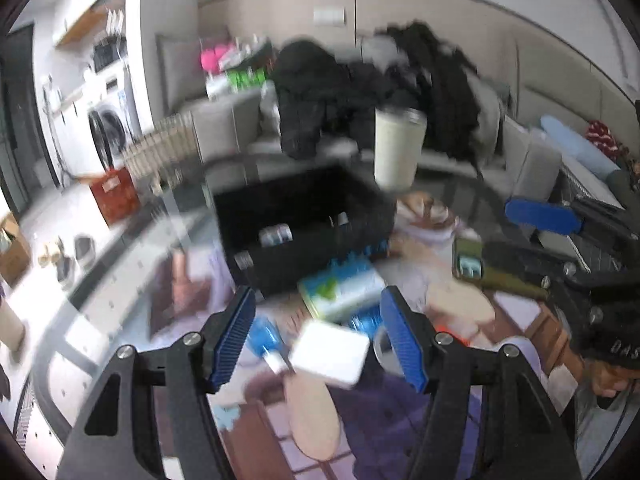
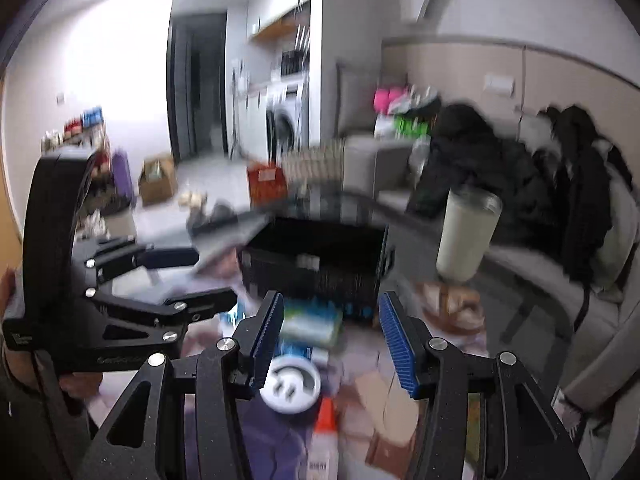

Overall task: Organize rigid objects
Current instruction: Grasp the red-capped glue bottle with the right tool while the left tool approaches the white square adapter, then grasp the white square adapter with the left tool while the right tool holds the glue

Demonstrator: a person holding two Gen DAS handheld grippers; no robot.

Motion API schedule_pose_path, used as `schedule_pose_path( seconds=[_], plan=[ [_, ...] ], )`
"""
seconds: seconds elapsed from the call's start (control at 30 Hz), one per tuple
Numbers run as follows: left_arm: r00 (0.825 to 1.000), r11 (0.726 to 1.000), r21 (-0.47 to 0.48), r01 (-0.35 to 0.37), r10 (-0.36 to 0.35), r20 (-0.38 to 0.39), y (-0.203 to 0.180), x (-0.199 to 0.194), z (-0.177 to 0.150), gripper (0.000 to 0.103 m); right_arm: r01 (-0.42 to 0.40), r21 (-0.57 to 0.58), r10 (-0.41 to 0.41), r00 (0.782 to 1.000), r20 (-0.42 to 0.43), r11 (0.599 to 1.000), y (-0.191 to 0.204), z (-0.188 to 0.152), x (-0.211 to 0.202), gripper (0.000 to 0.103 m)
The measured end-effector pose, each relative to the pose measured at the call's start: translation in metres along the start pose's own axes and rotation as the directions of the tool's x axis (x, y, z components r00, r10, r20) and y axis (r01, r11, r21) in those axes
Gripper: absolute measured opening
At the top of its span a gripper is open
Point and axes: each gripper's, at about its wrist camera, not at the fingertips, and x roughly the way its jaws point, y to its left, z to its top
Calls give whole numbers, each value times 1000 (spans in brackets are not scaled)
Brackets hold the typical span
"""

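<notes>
Both views are blurred by motion. My left gripper [image 1: 320, 336] stands open above a white rectangular block [image 1: 330, 354]; its blue pads are clear of the block. Just beyond lies a blue-and-green box [image 1: 340, 288], then the black basket [image 1: 304, 224] with a few small items inside. My right gripper [image 2: 334, 340] is open too, with nothing gripped, above a white round disc [image 2: 290, 386] and an orange-capped bottle [image 2: 326, 432]. The black basket [image 2: 316, 260] is ahead of it. Each gripper appears in the other's view: the right gripper [image 1: 504, 232] and the left gripper [image 2: 200, 280].
A tall cream tumbler [image 1: 398, 148] [image 2: 466, 236] stands right of the basket on the glass table [image 1: 120, 280]. An olive tin [image 1: 468, 264] and cardboard pieces [image 2: 384, 400] lie nearby. Dark coats [image 2: 480, 160] cover the sofa behind. A person's black cap [image 1: 612, 344] is at lower right.
</notes>
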Motion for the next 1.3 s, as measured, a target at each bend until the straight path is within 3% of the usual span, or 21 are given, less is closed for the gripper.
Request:
schedule_pose_path(
  seconds=[0.1,0.27,0.53,0.67,0.83,0.9,1.3],
  plan=[
    [996,1000,25,18,-16,-90,-8,19,-8,65,-50,40,55,989,-140,998,-7,-12,23,51],
    [985,998,64,27,-16,-174,-19,40,-17,65,-81,59,93,959,-269,995,-11,-38,43,49],
    [976,997,72,-12,27,-215,-17,58,-20,65,-102,41,110,925,-365,994,-12,-62,58,48],
    [975,998,53,-13,25,-222,-11,59,-19,65,-127,36,131,901,-413,991,-9,-72,65,41],
    [969,997,72,-29,46,-241,-8,64,-24,65,-136,4,125,900,-417,991,-3,-75,67,30],
    [968,995,92,-25,47,-247,-10,65,-27,59,-135,3,124,900,-418,991,-3,-74,68,23],
    [965,997,60,44,-27,-261,3,39,-46,57,-126,9,118,904,-412,992,4,-66,81,21]
  ],
)
